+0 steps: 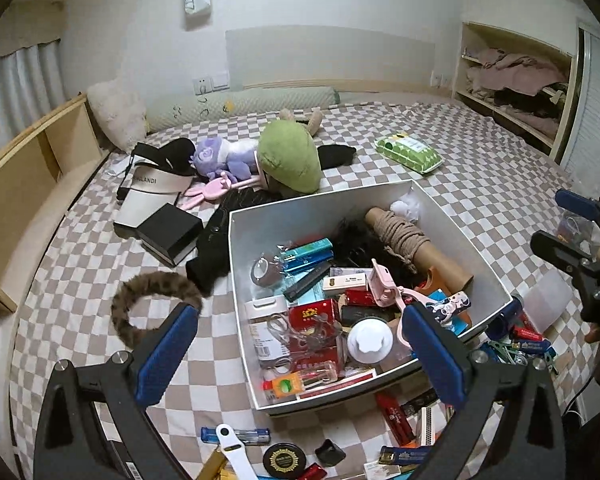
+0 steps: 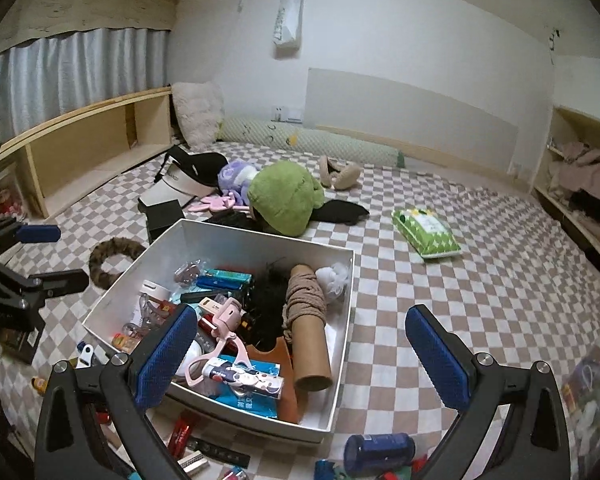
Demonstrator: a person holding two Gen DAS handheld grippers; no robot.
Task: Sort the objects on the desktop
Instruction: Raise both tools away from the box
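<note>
A white storage box (image 1: 236, 240) (image 2: 340, 360) sits on the checkered bed, filled with small items: a cardboard tube wound with rope (image 1: 412, 240) (image 2: 306, 320), a pink phone holder (image 1: 384, 284) (image 2: 228, 320), red packs (image 1: 314, 316), a white round cap (image 1: 370, 340). My left gripper (image 1: 300, 352) is open and empty above the box's near side. My right gripper (image 2: 296, 356) is open and empty above the box's near right corner. Loose small items lie in front of the box, among them a blue canister (image 2: 380, 450) and a round black tin (image 1: 284, 460).
A green plush (image 1: 290, 160) (image 2: 284, 196), a purple plush (image 1: 220, 156), black boxes (image 1: 172, 232), a furry brown ring (image 1: 156, 300) (image 2: 114, 260) and a green wipes pack (image 1: 410, 152) (image 2: 426, 232) lie on the bed. Wooden shelves line the left and right sides.
</note>
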